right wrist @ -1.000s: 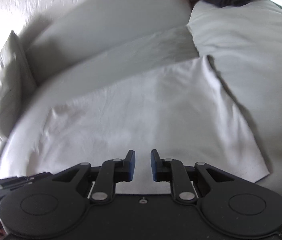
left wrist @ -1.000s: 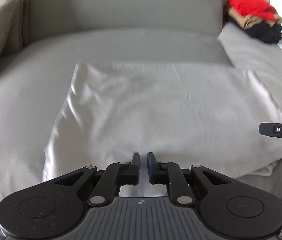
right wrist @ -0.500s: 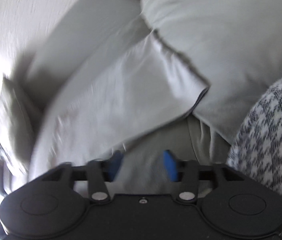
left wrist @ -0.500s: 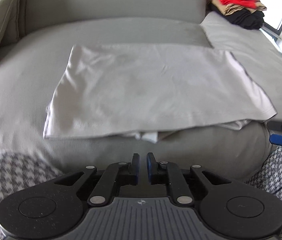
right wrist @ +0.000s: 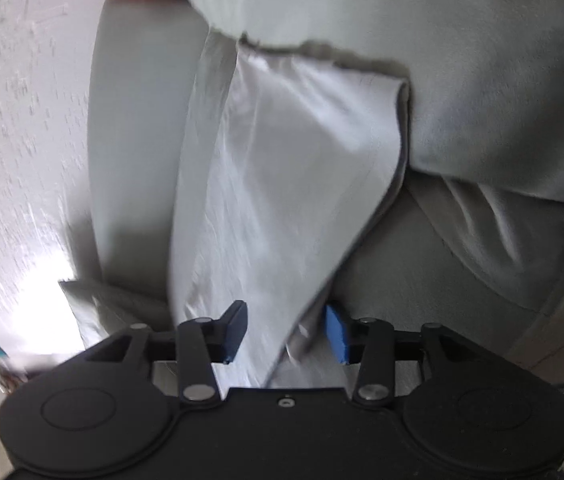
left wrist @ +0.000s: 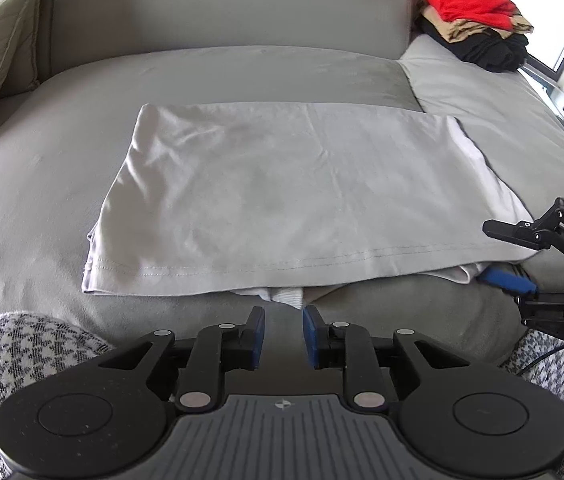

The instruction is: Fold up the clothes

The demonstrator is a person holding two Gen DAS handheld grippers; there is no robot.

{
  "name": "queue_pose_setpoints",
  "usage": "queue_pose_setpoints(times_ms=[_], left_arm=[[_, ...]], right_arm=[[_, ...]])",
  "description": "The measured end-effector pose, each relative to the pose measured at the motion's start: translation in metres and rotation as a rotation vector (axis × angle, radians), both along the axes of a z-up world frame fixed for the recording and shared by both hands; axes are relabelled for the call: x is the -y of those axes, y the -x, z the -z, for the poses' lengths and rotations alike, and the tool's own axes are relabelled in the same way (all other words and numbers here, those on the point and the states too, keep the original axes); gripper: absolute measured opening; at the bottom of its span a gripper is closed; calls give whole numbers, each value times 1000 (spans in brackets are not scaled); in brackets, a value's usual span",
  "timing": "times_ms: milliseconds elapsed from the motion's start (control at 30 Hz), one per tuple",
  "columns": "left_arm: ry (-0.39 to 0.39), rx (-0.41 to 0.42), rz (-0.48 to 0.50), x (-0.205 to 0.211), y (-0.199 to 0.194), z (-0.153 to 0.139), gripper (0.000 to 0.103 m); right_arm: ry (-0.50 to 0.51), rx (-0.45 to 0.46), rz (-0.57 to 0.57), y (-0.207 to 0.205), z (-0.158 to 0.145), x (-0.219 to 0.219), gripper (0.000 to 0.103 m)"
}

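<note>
White folded garment (left wrist: 282,200), one, on sofa (left wrist: 222,72); two tools: left tool (left wrist: 283,322), right tool (right wrist: 286,330), both parted, empty.

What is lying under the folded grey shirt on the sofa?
Under the grey shirt, white cloth peeks out along its near hem and right side, apparently its folded-under layers. Below that lies the sofa seat. What the top layer covers cannot be seen.

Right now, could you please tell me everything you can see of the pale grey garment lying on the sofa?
The pale grey garment looks like soft knit cotton, folded to a rough rectangle and lying flat, lightly creased, on the sofa seat. A double-stitched hem runs along its near edge; white layers peek out beneath. The open right gripper straddles its near right corner; whether it touches is unclear.
</note>
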State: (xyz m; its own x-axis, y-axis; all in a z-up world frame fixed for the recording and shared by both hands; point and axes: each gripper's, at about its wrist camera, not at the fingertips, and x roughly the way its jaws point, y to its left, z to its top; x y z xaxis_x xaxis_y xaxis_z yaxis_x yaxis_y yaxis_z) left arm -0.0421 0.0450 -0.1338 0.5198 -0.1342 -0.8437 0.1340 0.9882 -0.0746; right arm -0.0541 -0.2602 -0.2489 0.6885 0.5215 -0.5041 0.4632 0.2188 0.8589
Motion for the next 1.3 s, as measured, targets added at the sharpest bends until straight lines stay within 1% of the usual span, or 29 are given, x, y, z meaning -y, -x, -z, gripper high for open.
queue_pose_setpoints(times_ms=[100,233,333,400,500,567,600,667,700,767,867,900,933,967,1067,1133,1200,1267,1300], left_arm=[[1,-6,-14,-3,-3,1,23],[11,-2,-30,-11,-5,0,23],[29,11,-53,-21,-12,-2,23],[32,31,-73,-29,-23,-4,23],[-3,71,-106,-43,-45,-2,23],[-43,52,-131,-55,-61,4,22],[-64,30,-138,-61,-68,8,17],[-103,-34,-135,-71,-77,16,15],[-113,-54,-126,-75,-79,19,16],[-107,-53,-89,-81,-77,21,16],[-80,-37,-56,-88,-74,21,17],[-64,-27,-51,-91,-73,22,18],[-42,-16,-52,-95,-72,22,18],[-20,-6,-56,-99,-70,22,18],[32,59,-54,-104,-60,13,18],[59,109,-53,-109,-57,6,20],[49,141,-80,-114,-57,2,21],[37,150,-132,-124,-58,2,21],[43,149,-159,-129,-58,2,20]], right_arm=[[-20,29,74,-2,8,-1,35],[-5,48,139,6,4,-3,36],[22,48,172,11,2,0,36],[56,62,203,2,5,6,36],[120,87,251,-14,12,15,37],[153,85,275,-19,15,21,37],[156,80,281,-20,16,24,37],[122,62,280,-18,14,27,38],[110,56,279,-17,14,28,38],[112,57,273,-14,13,29,38],[152,48,298,-21,17,31,36],[165,47,304,-24,19,33,34],[180,41,309,-27,21,34,27],[193,26,319,-29,23,34,17],[210,7,334,-27,21,32,6],[246,4,324,-28,14,30,4],[300,-5,307,-30,4,28,4],[384,-14,272,-36,-11,20,4],[424,8,243,-42,-22,8,4]])
